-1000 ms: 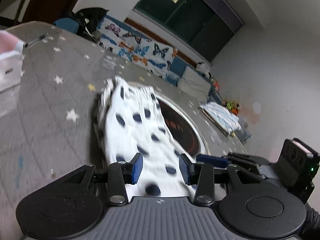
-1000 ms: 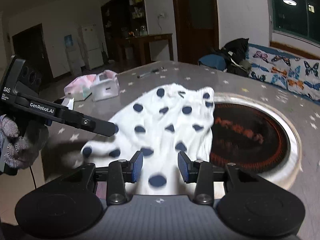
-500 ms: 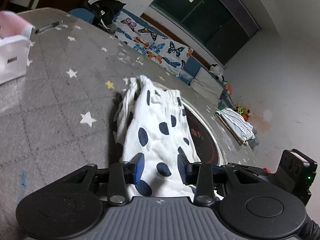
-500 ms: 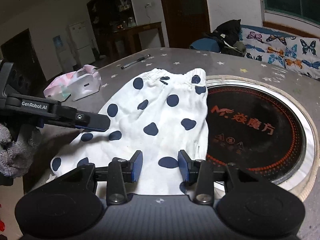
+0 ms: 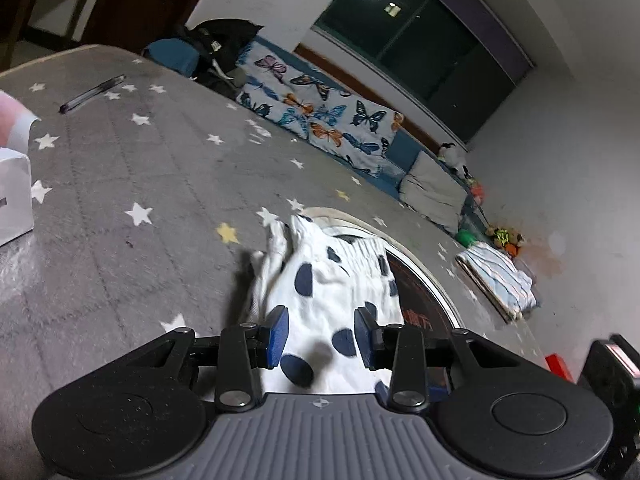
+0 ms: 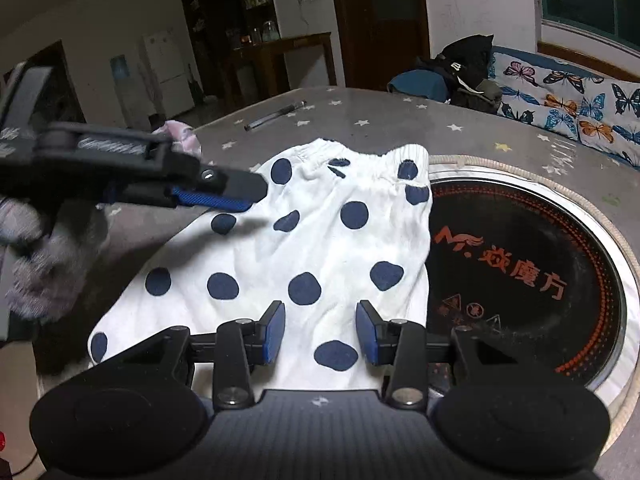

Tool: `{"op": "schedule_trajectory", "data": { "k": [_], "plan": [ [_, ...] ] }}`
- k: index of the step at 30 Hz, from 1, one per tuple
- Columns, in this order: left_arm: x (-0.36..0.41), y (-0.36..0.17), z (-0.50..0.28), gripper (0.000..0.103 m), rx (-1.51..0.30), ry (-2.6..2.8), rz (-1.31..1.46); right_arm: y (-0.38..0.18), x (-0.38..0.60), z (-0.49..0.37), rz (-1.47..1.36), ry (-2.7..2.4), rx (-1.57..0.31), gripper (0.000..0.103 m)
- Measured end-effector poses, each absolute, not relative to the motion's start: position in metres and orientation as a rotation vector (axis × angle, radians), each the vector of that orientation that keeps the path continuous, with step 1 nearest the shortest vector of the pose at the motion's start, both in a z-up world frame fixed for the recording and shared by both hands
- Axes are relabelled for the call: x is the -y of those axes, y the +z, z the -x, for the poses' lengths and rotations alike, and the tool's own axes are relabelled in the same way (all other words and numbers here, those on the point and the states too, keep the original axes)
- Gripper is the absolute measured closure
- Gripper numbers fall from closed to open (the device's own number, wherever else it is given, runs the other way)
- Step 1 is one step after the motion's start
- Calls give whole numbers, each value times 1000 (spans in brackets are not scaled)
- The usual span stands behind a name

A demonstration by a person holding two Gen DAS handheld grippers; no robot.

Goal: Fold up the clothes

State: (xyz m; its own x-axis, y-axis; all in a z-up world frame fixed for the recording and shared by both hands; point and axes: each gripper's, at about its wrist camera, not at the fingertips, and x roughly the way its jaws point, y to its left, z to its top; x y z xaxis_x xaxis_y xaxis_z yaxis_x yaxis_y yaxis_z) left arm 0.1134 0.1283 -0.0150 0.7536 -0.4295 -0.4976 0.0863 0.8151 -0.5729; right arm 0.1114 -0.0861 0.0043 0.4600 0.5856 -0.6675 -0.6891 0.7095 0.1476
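Shorts (image 6: pixel 304 256) run lengthwise up mid-frame, waistband farthest. Both grippers gape empty: right gripper (image 6: pixel 320 334) over the near hem, left gripper (image 6: pixel 224 196) at centre-left.

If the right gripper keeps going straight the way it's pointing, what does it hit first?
Most likely the polka-dot garment: the open right gripper points along it, cloth showing between its fingers. How high the gripper sits above it is unclear.
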Motion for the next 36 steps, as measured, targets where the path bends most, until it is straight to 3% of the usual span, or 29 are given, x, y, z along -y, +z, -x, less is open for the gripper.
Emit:
{"op": "schedule_trajectory", "data": {
  "k": [11, 25, 27, 36],
  "plan": [
    [-130, -11, -140, 64, -630, -291, 577, 27, 74, -157, 150, 780, -690, 64],
    [-135, -20, -138, 63, -642, -278, 589, 17, 67, -187, 118, 771, -722, 63],
    [-134, -18, -132, 62, -636, -279, 585, 20, 67, -183, 125, 769, -721, 57],
    [-132, -13, -88, 52, -627, -269, 561, 28, 71, -153, 161, 777, -700, 51]
  ]
}}
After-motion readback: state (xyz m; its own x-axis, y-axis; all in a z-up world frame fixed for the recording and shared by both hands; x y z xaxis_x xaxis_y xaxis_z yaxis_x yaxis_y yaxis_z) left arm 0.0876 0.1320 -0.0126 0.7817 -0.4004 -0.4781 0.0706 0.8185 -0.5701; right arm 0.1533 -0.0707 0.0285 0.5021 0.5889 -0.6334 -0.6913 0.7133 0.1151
